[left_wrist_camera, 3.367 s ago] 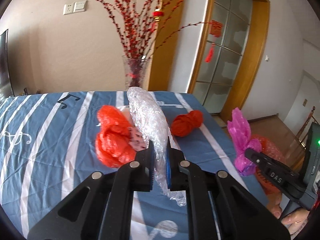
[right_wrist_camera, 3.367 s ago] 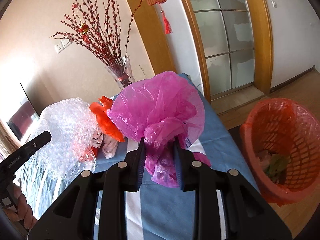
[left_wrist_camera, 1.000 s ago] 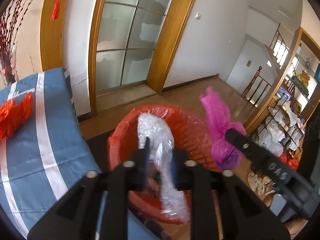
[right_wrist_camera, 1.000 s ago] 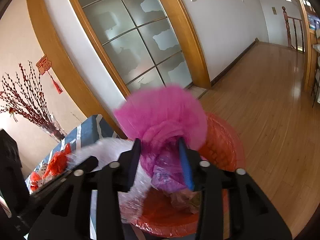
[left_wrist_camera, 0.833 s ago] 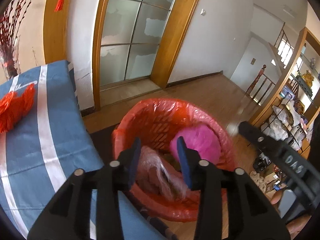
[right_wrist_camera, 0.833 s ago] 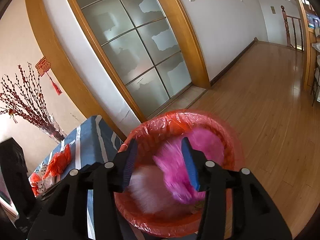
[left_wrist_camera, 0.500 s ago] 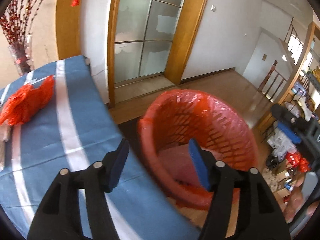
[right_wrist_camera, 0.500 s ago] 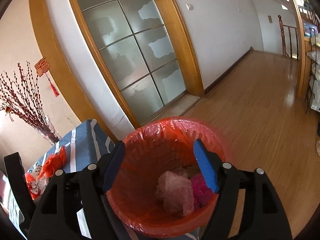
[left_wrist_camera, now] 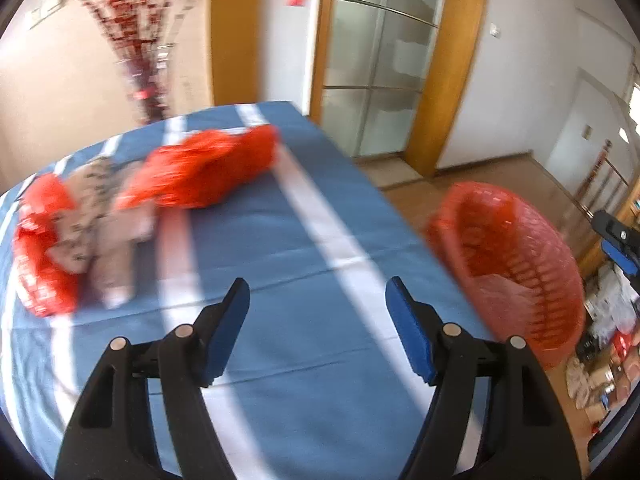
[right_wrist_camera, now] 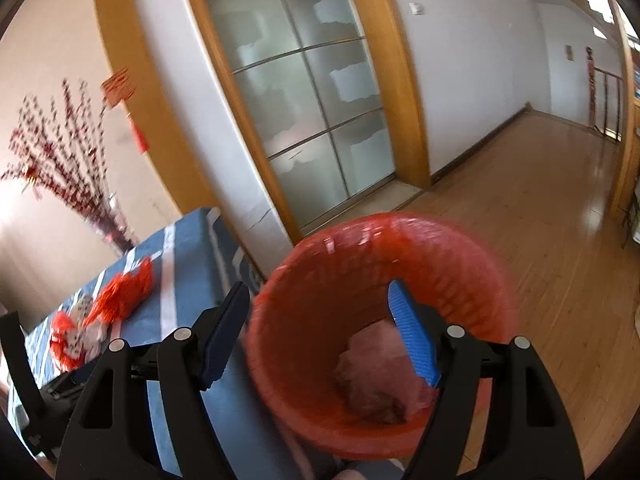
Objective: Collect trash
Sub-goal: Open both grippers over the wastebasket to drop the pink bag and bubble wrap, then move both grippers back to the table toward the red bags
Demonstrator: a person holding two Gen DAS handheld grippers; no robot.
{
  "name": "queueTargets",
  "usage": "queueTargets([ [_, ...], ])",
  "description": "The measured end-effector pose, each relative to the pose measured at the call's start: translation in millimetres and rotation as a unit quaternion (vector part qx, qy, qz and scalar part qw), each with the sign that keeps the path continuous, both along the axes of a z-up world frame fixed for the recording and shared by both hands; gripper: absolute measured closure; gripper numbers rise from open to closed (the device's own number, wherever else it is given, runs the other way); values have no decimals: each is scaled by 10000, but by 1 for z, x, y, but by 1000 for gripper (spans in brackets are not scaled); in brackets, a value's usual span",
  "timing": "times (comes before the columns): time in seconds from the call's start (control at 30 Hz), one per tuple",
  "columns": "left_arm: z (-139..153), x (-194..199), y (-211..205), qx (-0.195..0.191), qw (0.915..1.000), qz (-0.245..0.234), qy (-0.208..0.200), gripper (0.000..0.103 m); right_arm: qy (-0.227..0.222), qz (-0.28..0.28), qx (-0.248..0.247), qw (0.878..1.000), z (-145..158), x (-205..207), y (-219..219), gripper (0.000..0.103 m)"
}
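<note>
The left gripper has its jaws spread and opening wider, with nothing between them, only the blue striped tablecloth beneath. Ahead and to the left of its fingertips lies the remaining trash: a crumpled red plastic bag, and farther left a pale patterned wrapper tucked against another red bag, all blurred. Off to this gripper's right, beyond the table edge, stands the red waste basket lined with red plastic, with pale trash showing inside

The right gripper hangs over that basket, its jaws wide apart and empty; the basket's near rim crosses the gap between the fingers. Inside the basket, just left of the blue right pad, sits a pinkish crumpled lump of trash. To this gripper's left the table carries the red bag and, at its far end, a vase of red-berried branches
</note>
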State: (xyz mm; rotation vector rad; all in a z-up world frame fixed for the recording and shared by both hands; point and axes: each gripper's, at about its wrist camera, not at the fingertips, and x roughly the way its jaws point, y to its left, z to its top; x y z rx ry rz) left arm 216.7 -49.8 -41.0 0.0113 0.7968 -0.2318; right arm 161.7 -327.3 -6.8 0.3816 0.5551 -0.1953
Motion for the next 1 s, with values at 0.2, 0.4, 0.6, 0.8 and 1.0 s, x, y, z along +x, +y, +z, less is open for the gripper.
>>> queueTargets([
  [0.2, 9, -5, 65, 181, 9978, 603, -194, 29, 86, 511, -98, 9986, -1, 17, 45, 31],
  [0.4, 16, -12, 140, 203, 9907, 1318, -277, 28, 160, 1187, -136, 9927, 1, 46, 107, 37],
  [0.6, 16, -17, 205, -26, 9803, 1958, -268, 28, 244, 1851, -170, 9823, 1, 84, 177, 45],
  [0.8, 14, -22, 234, -168, 9762, 2147, -259, 28, 234, 2215, -205, 9747, 4, 129, 239, 48],
  [1.0, 13, -27, 246, -285, 9751, 2180, -275, 28, 264, 2310, -570, 9709, 3, 172, 283, 48],
])
